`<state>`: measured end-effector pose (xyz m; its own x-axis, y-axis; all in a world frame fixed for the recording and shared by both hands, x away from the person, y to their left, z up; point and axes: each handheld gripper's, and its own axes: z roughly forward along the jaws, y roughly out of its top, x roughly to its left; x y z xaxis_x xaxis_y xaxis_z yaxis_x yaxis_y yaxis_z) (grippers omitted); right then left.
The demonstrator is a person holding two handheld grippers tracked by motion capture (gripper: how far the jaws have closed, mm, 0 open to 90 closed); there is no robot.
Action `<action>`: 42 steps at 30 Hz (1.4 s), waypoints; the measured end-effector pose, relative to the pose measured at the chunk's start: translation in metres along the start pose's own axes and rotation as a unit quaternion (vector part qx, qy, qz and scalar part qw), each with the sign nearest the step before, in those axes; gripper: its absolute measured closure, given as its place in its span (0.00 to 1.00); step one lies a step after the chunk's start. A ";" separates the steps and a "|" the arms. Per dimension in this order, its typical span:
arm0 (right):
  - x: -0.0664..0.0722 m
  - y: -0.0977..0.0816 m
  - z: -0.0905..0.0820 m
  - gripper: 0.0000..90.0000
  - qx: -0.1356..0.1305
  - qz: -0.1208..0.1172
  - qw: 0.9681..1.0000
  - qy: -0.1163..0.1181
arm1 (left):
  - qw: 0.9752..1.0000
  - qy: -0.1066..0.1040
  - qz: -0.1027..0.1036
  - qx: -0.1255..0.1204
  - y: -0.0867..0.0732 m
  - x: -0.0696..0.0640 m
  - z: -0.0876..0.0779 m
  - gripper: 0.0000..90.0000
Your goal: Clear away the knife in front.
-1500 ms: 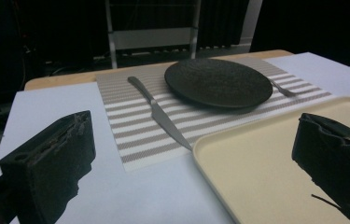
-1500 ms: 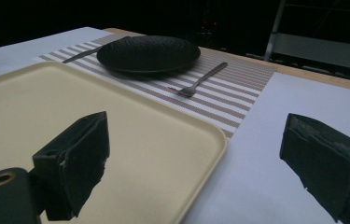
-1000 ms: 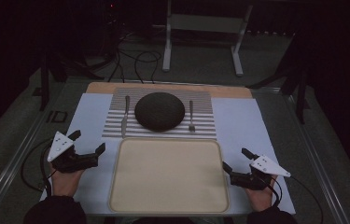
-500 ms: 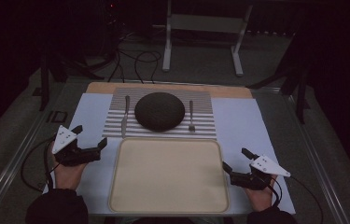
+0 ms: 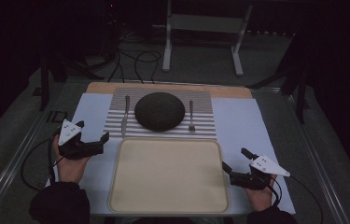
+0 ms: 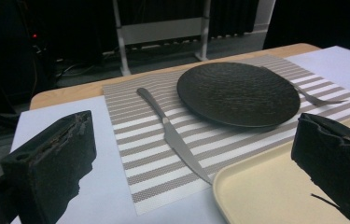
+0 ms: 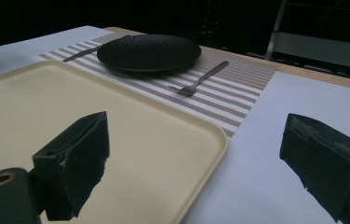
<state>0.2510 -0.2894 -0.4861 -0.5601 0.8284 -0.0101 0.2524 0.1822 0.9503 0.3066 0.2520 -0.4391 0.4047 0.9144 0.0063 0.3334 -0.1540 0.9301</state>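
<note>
Left gripper [image 5: 92,132]: was held above the white sheet just left of the tray's far left corner, jaws spread wide with nothing between them.
Right gripper [image 5: 236,160]: hovered at the tray's right edge, near its front corner, jaws likewise wide apart and empty.
Knife [image 6: 175,136]: lay just ahead of the left gripper, between its jaws in the left gripper view, on the striped mat; its tip reached the tray's corner.
Tray [image 5: 130,196]: beige and bare, sat between the two grippers; its corner lay under the left gripper's right-hand jaw, and its rim passed beneath the right gripper's left-hand jaw.
Plate [image 6: 238,92]: dark, textured, stood beyond the knife, ahead and to the right of the left gripper; well ahead and left of the right gripper.
Fork [image 7: 202,78]: lay on the mat straight ahead of the right gripper, well apart from it, just beside the plate.
Striped mat [image 5: 205,128]: stretched beyond both grippers, touching the tray's far edge.
White sheet [image 5: 242,121]: lay under both grippers.
</note>
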 end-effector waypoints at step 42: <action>0.000 0.000 0.001 0.09 0.002 0.000 1.000 0.001 | 0.999 0.017 0.025 0.032 0.036 0.003 0.039 0.00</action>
<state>0.2517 -0.2888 -0.4868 -0.5623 0.8269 -0.0090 0.2557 0.1843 0.9490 0.3533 0.2348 -0.4202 0.3928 0.9173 0.0649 0.3684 -0.2217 0.9028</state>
